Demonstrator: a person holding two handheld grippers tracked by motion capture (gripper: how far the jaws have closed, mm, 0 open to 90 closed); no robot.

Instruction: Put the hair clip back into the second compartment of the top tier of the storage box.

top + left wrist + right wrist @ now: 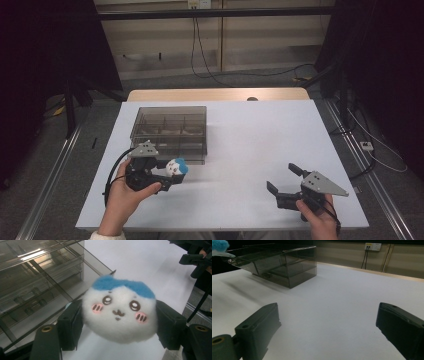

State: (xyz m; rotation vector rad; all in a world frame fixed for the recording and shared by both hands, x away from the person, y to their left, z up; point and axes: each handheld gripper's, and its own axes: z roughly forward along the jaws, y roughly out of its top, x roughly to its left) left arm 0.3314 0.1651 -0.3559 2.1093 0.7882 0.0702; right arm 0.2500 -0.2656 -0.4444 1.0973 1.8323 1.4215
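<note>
Risky: left gripper (119,322) clamped on the round plush toy (120,315) just beside the smoky divided organizer box (170,131) (soft fur, so liable to squirm loose or snag the rim), right gripper (286,181) wide open, empty, well apart.

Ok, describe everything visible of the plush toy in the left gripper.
The plush toy is a round, fluffy white ball with a blue tuft on top, stitched dark eyes, pink cheeks and a small mouth. The left gripper clamps it on both sides, face toward that gripper's camera, beside the smoky clear box.
</note>
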